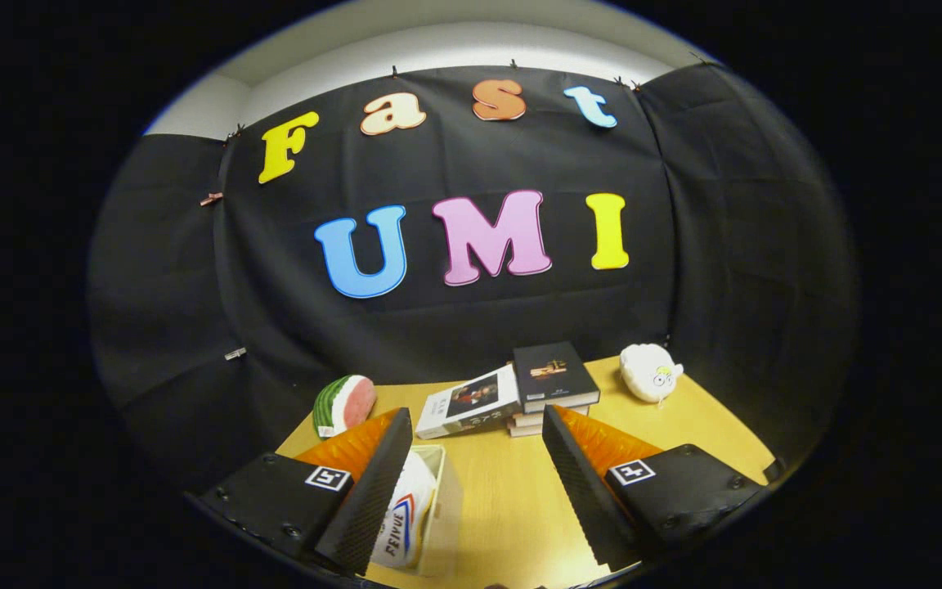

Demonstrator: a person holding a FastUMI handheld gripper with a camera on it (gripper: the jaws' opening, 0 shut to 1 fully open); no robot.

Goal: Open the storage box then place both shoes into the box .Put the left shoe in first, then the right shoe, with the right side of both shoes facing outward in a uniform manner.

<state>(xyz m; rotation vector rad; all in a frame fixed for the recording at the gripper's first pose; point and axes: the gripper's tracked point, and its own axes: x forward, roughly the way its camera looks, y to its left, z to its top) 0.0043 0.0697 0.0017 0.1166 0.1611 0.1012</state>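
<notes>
Two fingers of the gripper (471, 483) stand spread wide apart above the wooden worktop (512, 499), with bare wood in the gap between them and nothing pinched. Near the left finger (369, 491), a white shoe (407, 511) with red and blue marking sits in a pale, translucent storage box (445, 491). The finger covers the left part of both, so how far the shoe reaches and which way it faces cannot be made out, and the near end of the box is cut off low in the view. Whether the box has a lid on, off or hinged back cannot be told either; what shows is its far rim and right wall. The shoe appears to lie against or just behind the left finger, but contact is not clear.

Beyond the fingers, toward the far side of the worktop, a stack of books (549, 384) lies with a dark-covered one on top, and a white book (471, 401) leans or rests tilted against the stack's left side. The lower books in the stack show as thin edges, partly hidden by the tip of the right finger (581, 483). Far left, a watermelon-slice toy (346, 403) stands near the worktop's edge. Far right, a white plush toy (649, 372) sits beside the books, well apart from the box. Black cloth closes the booth behind everything, with a strip of pale wall above it.
</notes>
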